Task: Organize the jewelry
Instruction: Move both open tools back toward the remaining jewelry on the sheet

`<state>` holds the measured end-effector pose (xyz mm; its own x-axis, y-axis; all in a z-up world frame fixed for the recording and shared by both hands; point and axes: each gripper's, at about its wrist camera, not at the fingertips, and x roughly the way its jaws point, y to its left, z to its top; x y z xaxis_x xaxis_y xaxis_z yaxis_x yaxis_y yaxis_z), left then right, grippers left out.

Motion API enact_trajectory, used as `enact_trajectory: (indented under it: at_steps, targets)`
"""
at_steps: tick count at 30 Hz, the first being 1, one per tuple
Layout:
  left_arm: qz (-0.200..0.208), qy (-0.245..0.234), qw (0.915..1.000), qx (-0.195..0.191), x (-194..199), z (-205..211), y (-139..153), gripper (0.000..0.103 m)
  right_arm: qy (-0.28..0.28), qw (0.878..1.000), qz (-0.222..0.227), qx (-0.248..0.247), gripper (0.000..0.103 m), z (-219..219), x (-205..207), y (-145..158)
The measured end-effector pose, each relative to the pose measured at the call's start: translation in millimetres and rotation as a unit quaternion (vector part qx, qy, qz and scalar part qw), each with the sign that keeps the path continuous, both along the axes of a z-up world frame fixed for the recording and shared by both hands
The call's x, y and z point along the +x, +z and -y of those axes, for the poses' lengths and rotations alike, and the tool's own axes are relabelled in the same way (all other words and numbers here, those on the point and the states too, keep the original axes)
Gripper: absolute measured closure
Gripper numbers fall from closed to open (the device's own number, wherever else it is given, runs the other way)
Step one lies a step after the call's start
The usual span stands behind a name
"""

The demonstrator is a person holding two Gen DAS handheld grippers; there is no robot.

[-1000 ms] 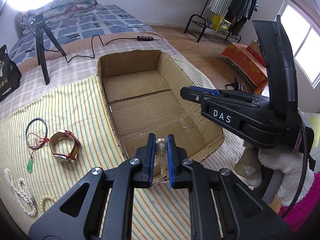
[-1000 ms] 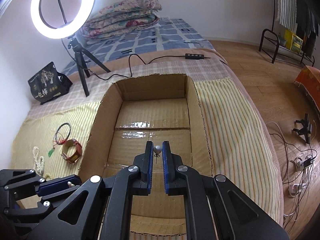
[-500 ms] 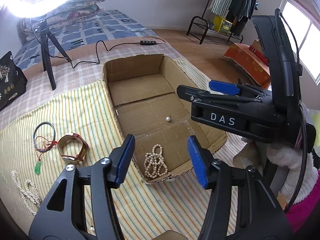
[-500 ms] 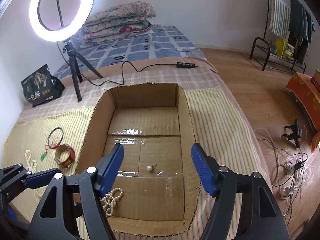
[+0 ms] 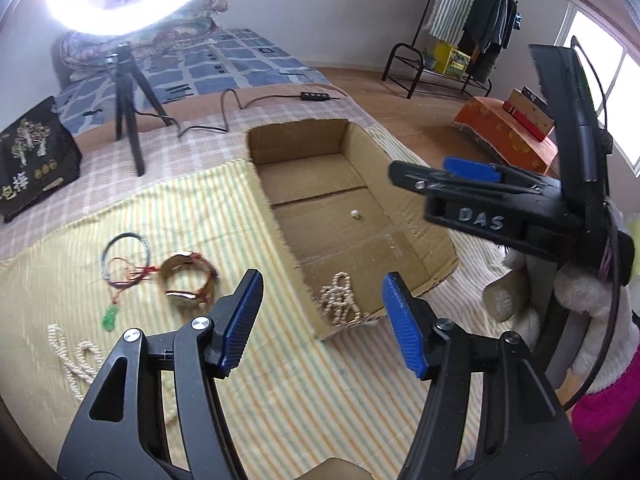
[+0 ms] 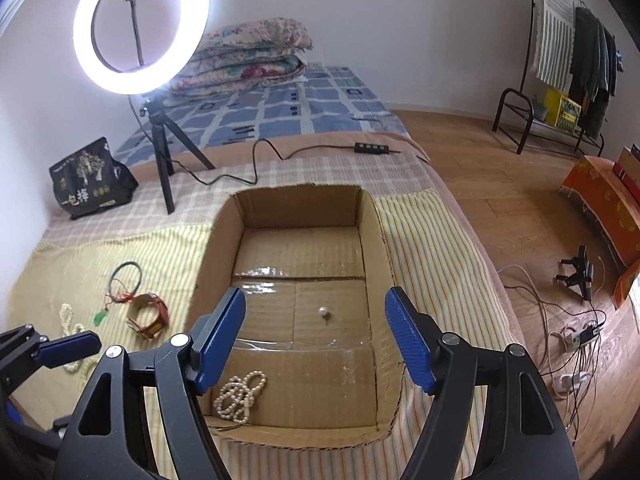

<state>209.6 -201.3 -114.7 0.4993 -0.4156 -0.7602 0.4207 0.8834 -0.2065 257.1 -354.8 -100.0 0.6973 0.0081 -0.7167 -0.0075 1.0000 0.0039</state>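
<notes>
Cardboard box (image 6: pixel 372 240) holds beads (image 6: pixel 240 394) and pearl (image 6: pixel 322 311); both grippers (image 5: pixel 320 316) (image 6: pixel 316 332) gape, empty. Next: watch (image 5: pixel 188 280), 10 o'clock, pinch strap squarely.

A bedroom in a home. A bed (image 6: pixel 320 120) with a blue checked cover carries a pile of folded quilts (image 6: pixel 248 56) against the white wall. A clothes rack (image 6: pixel 576 64) hung with garments stands on the wooden floor (image 6: pixel 500 184). A lit ring light (image 6: pixel 140 28) on a tripod stands on the bed.
</notes>
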Motion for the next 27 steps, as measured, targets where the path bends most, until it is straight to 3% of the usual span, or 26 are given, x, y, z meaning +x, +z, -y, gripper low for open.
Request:
enact_trajectory:
  at_steps: [14, 20, 27]
  targets:
    - [0.009, 0.076, 0.9970, 0.004, -4.3, -109.8, 16.1, 0.039, 0.031, 0.998, 0.052, 0.015, 0.027, -45.0, -27.0, 26.5]
    - [-0.002, 0.125, 0.9922, 0.004, -3.9, -165.5, 12.5, 0.039, 0.092, 0.994, 0.057, -0.004, 0.027, -90.6, -42.5, 17.8]
    - [-0.032, 0.174, 0.9842, -0.006, -3.2, -218.5, 0.2, 0.039, 0.185, 0.982, 0.016, -0.037, 0.027, -148.3, -58.4, -11.2]
